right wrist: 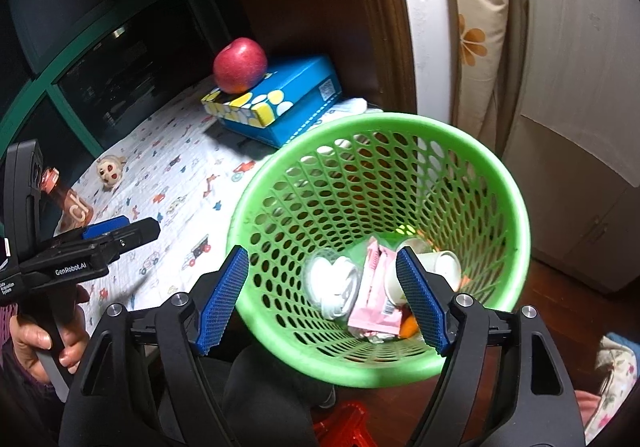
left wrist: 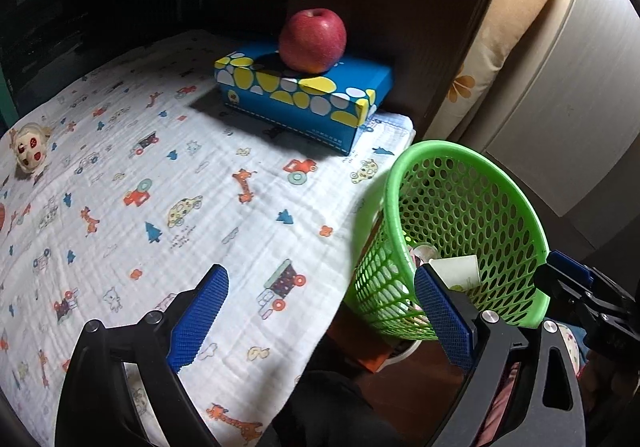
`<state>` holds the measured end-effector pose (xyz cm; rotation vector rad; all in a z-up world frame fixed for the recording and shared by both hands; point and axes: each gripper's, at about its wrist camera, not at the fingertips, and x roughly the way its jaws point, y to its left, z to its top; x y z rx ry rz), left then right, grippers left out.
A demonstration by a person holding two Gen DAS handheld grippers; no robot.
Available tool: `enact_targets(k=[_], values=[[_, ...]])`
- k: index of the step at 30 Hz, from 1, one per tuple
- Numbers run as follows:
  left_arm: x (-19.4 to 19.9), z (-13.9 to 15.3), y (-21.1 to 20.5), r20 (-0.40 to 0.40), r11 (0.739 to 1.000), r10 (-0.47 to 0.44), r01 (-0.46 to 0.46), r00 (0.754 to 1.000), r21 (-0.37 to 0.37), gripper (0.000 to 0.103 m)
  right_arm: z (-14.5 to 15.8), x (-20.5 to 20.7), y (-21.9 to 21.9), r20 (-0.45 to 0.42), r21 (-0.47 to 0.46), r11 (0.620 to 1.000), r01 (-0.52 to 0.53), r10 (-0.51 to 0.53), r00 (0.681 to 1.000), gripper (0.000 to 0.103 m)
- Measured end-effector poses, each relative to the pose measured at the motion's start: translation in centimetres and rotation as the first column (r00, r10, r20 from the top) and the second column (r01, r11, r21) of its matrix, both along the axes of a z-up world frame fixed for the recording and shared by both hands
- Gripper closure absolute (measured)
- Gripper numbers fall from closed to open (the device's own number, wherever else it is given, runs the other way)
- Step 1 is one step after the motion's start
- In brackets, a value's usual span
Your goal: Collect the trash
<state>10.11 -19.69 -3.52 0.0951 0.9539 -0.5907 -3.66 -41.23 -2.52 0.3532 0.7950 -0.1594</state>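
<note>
A green mesh trash basket [right wrist: 508, 183] stands beside the table's right edge; it also shows in the left wrist view [left wrist: 496, 183]. Inside lie a clear plastic cup [right wrist: 334, 285], a pink wrapper [right wrist: 374, 299], paper cups [right wrist: 444, 265] and an orange scrap [right wrist: 409, 326]. My right gripper [right wrist: 322, 297] is open and empty, just above the basket's mouth. My left gripper [left wrist: 320, 321] is open and empty over the table's right front edge, next to the basket. An orange bottle [right wrist: 70, 201] lies on the table at the left, behind the left gripper's body [right wrist: 86, 247].
A white cloth with cartoon prints [left wrist: 160, 175] covers the table. A blue tissue box [left wrist: 304, 95] with a red apple [left wrist: 313, 40] on it sits at the back right. A small doll head [left wrist: 30, 151] lies at the left. A red stool [right wrist: 344, 425] stands below the basket.
</note>
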Motion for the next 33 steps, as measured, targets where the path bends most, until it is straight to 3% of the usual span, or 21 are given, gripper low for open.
enact_targets(k=[17, 33], values=[[-0.8, 1.6, 8.2, 0.064, 0.982, 0.189, -0.188, 0.98, -0.019, 0.012, 1.2, 2.5, 5.5, 0.033, -0.015, 0.991, -0.132, 0.132, 0.991, 0.019], [-2.1, 3.1, 13.1, 0.124, 0.954, 0.298, -0.298, 0.947, -0.017, 0.012, 2.0, 3.8, 9.6, 0.052, -0.063, 0.978, -0.199, 0.202, 0.978, 0.015]])
